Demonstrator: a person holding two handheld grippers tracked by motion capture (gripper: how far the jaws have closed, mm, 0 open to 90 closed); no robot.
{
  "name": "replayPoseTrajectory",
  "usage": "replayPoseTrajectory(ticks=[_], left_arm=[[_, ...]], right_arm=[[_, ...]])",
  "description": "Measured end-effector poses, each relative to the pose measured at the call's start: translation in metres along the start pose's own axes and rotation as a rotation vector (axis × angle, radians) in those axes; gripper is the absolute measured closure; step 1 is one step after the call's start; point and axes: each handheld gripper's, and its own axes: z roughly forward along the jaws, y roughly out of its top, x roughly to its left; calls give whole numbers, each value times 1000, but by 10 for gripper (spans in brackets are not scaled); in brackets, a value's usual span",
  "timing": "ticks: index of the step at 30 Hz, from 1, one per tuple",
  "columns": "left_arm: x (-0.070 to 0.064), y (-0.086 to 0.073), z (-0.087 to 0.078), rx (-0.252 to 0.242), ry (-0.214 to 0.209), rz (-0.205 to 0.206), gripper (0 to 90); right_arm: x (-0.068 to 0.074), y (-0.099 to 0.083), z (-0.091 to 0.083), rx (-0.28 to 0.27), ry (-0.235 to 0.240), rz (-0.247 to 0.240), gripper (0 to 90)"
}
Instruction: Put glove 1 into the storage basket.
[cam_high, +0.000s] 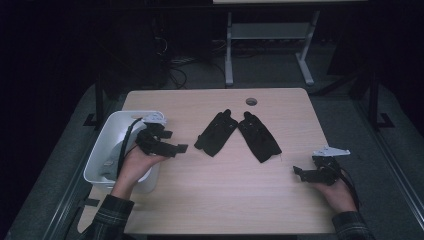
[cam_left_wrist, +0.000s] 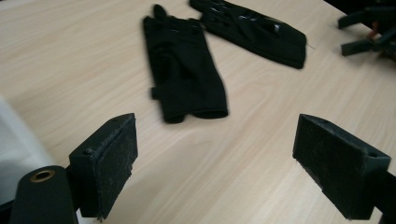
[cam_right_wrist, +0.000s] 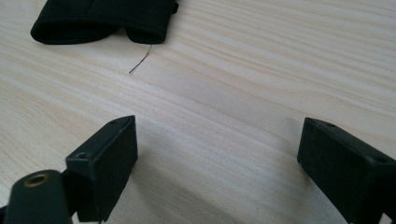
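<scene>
Gloves: left glove (cam_high: 216, 132) and right glove (cam_high: 259, 136) flat mid-table, fingertips touching.
Left gripper (cam_high: 179, 148): wide open, empty, aimed toward three o'clock.
Right gripper (cam_high: 297, 171): likewise, toward nine.

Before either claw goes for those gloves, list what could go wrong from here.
1. The two black gloves touch at the fingertips, so lifting one may drag the other.
2. They lie flat on the table; the open left claw might scrape wood and pinch only a thin fold.
3. A loose thread trails from the cuff nearest the open right claw; it could snag.
</scene>
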Motion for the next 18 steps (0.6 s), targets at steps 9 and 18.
replayPoseTrajectory(ticks=[9, 18], left_arm=[[-40, -7, 37, 5, -31, 64, 132], [-58, -40, 69, 67, -14, 138, 131]], right_arm=[[3, 0, 0, -3, 15, -18, 132], [5, 1, 1, -3, 23, -27, 132]])
